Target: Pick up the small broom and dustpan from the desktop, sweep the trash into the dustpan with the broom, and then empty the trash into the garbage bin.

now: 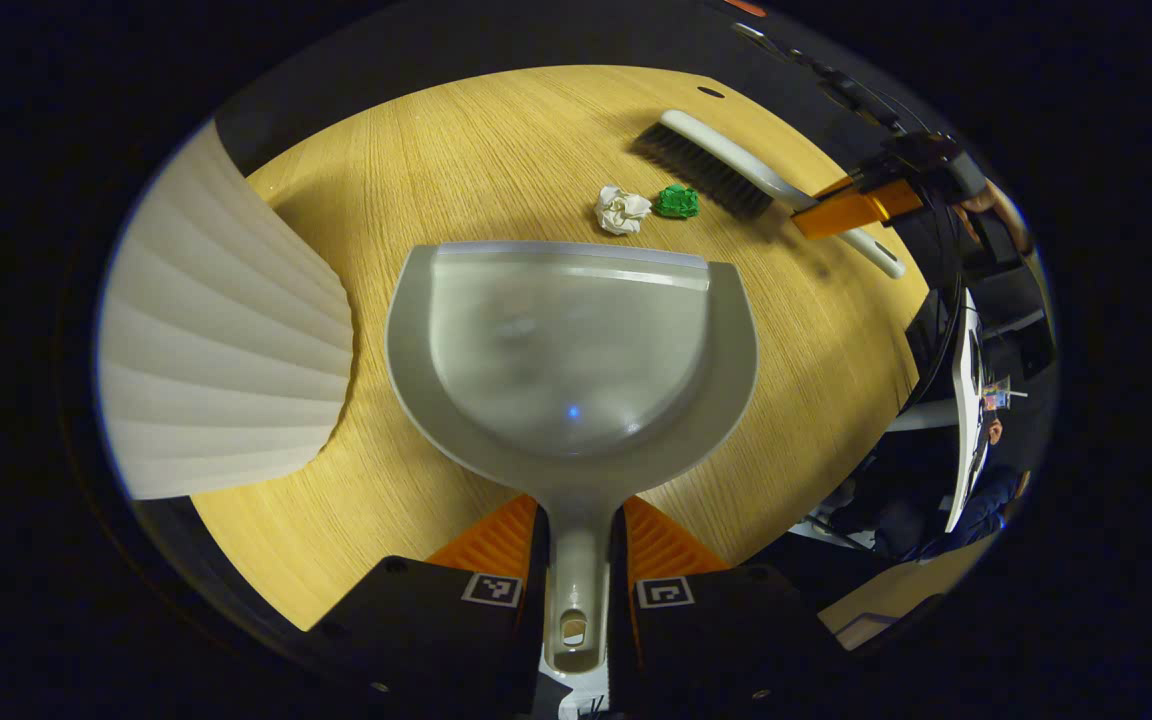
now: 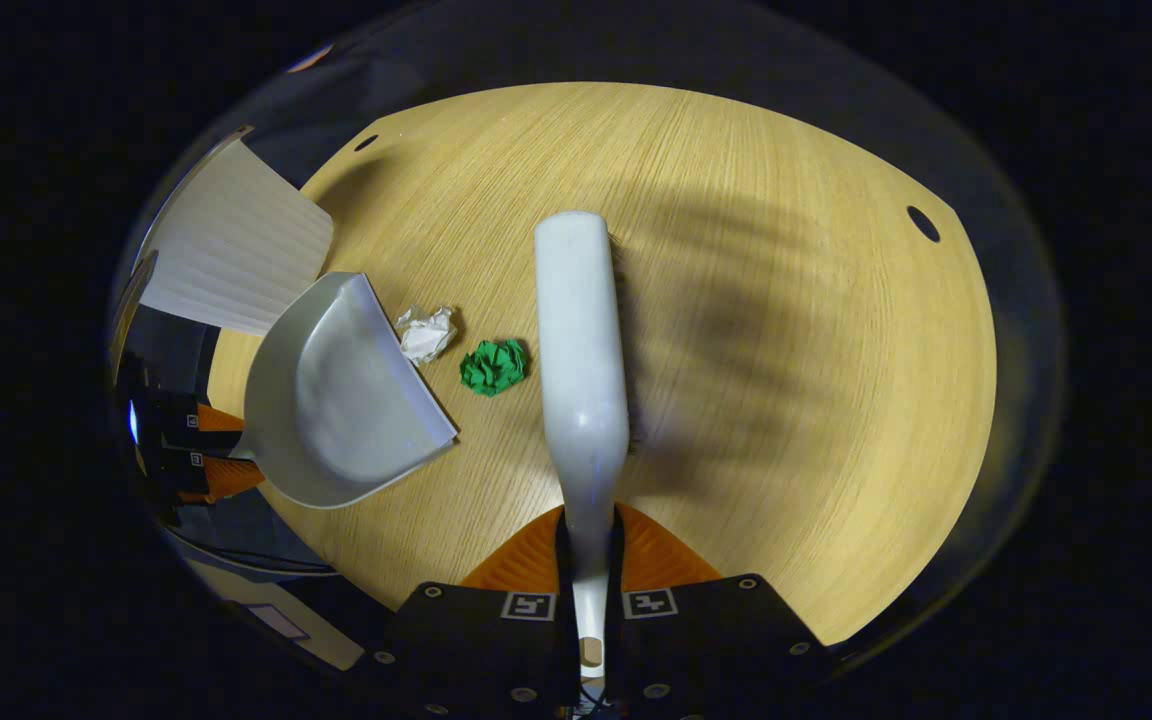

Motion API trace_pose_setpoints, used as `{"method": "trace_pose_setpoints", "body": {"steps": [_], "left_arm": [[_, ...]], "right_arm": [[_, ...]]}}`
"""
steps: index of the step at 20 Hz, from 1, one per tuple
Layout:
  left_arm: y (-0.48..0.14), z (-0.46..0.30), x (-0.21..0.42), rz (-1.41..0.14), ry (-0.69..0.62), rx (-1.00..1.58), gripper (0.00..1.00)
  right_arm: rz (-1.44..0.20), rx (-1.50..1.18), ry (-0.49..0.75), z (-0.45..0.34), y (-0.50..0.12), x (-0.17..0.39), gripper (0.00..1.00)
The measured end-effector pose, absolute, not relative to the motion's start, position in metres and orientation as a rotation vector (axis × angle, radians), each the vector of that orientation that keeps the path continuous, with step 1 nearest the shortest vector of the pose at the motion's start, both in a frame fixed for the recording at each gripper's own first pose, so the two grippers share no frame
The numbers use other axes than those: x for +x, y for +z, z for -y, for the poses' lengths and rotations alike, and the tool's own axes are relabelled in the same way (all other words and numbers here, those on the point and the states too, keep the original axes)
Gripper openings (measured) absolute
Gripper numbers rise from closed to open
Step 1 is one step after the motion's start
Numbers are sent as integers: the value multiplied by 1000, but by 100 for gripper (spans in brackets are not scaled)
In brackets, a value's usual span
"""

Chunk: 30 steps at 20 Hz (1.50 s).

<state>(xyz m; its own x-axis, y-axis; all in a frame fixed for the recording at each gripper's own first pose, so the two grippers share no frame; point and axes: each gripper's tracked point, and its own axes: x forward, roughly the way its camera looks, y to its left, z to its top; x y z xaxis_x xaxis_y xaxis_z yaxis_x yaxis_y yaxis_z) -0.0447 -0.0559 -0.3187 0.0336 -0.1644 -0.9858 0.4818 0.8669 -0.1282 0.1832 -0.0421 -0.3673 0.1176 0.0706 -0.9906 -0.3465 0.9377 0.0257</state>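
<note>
My left gripper (image 1: 577, 535) is shut on the handle of the grey dustpan (image 1: 571, 345), whose mouth faces two pieces of trash. In the left gripper view a white paper ball (image 1: 621, 210) and a green paper ball (image 1: 677, 201) lie just beyond the pan's lip, with the small broom (image 1: 726, 170) behind them, its dark bristles down. My right gripper (image 2: 588, 540) is shut on the broom's white handle (image 2: 581, 340). In the right gripper view the green ball (image 2: 494, 366) and white ball (image 2: 426, 333) lie between the broom and the dustpan (image 2: 336, 395).
A white ribbed garbage bin (image 1: 221, 340) stands at the table's left edge, close beside the dustpan; it also appears in the right gripper view as the bin (image 2: 236, 250). The wooden desktop (image 2: 786, 350) is round-edged with small cable holes. A desk and equipment lie beyond the right edge.
</note>
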Motion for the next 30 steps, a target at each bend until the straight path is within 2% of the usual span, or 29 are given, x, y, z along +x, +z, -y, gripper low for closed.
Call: {"method": "trace_pose_setpoints", "body": {"steps": [7,13,17,24,30], "left_arm": [[-317,76,-39,-1467,-542,304,27],[-318,79,-38,-1458,-555,310,27],[-318,82,-39,-1452,-550,283,27],[-320,77,-42,-1423,-531,211,28],[-310,86,-42,-1384,-501,163,27]], "right_arm": [[-1469,-449,519,19,-366,196,10],[-1502,-541,701,-22,-365,182,10],[-1495,-520,780,-34,-354,184,10],[-1417,-347,545,10,-346,220,10],[-1391,-118,415,45,-364,199,10]]}}
